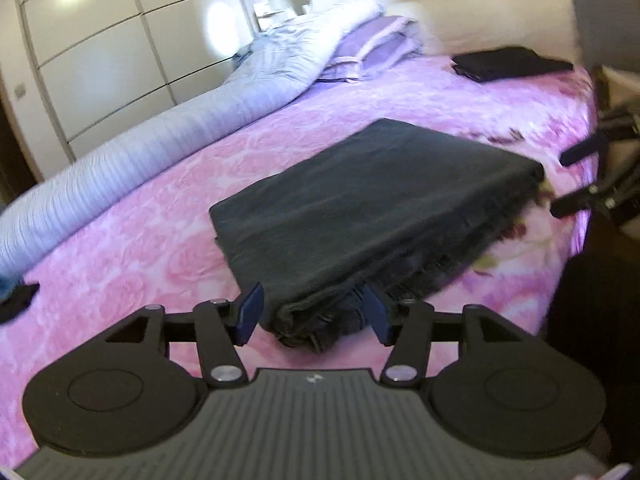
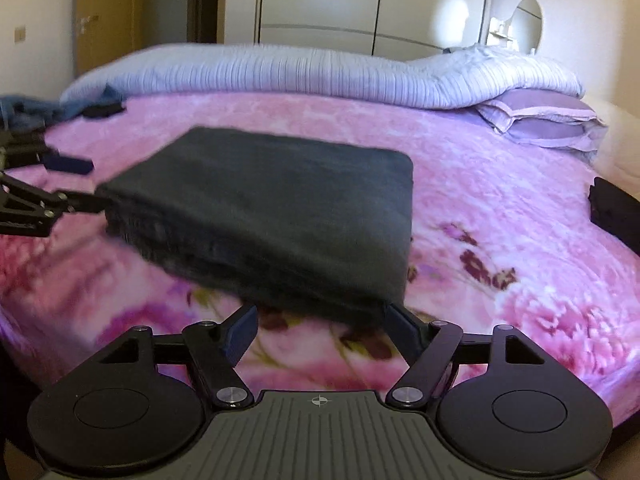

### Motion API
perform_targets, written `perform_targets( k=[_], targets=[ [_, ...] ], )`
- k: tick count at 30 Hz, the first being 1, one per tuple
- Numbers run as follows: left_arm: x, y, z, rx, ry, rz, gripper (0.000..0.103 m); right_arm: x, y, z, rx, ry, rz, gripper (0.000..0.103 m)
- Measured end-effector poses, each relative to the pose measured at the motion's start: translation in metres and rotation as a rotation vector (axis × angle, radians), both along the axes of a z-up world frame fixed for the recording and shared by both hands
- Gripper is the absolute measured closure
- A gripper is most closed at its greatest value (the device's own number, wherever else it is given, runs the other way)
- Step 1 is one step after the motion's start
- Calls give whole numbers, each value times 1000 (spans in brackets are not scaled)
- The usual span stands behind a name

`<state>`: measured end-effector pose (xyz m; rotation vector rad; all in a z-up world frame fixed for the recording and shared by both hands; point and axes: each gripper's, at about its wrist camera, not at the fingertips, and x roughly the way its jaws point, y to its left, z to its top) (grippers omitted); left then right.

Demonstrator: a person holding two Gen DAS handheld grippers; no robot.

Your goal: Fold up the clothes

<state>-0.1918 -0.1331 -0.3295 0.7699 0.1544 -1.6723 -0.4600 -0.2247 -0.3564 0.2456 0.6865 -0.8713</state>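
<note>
A dark grey folded garment (image 1: 360, 208) lies as a thick rectangle on the pink floral bedspread (image 1: 140, 240); it also shows in the right wrist view (image 2: 272, 208). My left gripper (image 1: 312, 314) is open, its blue fingers on either side of the garment's near corner. My right gripper (image 2: 320, 330) is open at the garment's near edge, fingers wide apart; whether they touch the cloth I cannot tell. The right gripper appears in the left wrist view (image 1: 576, 180) at the far right, the left gripper in the right wrist view (image 2: 76, 186) at the far left.
A second folded black garment (image 1: 512, 62) lies near the headboard. A rolled lilac quilt (image 2: 304, 74) runs along the far side, with purple pillows (image 2: 544, 120). Blue clothing (image 2: 72, 106) lies at the bed's corner. White wardrobes (image 1: 120, 40) stand behind.
</note>
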Motion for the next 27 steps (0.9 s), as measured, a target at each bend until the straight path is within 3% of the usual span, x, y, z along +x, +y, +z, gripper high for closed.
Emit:
perform_targets(
  k=[9,12,16,21,24,27],
  targets=[
    [-17,15,-16,-91,-230,-79,23,2,2,-9,23,63,4,29],
    [-20,18,-21,-123,-292,-99,23,4,3,-10,-13,96,11,29],
    [-23,16,-30,-116,-341,-118,21,12,21,-13,-211,198,95,29],
    [-30,11,-43,-113,-407,-154,21,34,43,-43,-465,434,335,29],
    [-34,8,-47,-125,-435,-175,20,48,38,-64,-534,529,426,29],
    [-39,3,-50,-143,-465,-207,16,59,27,-73,-584,569,476,29]
  ],
)
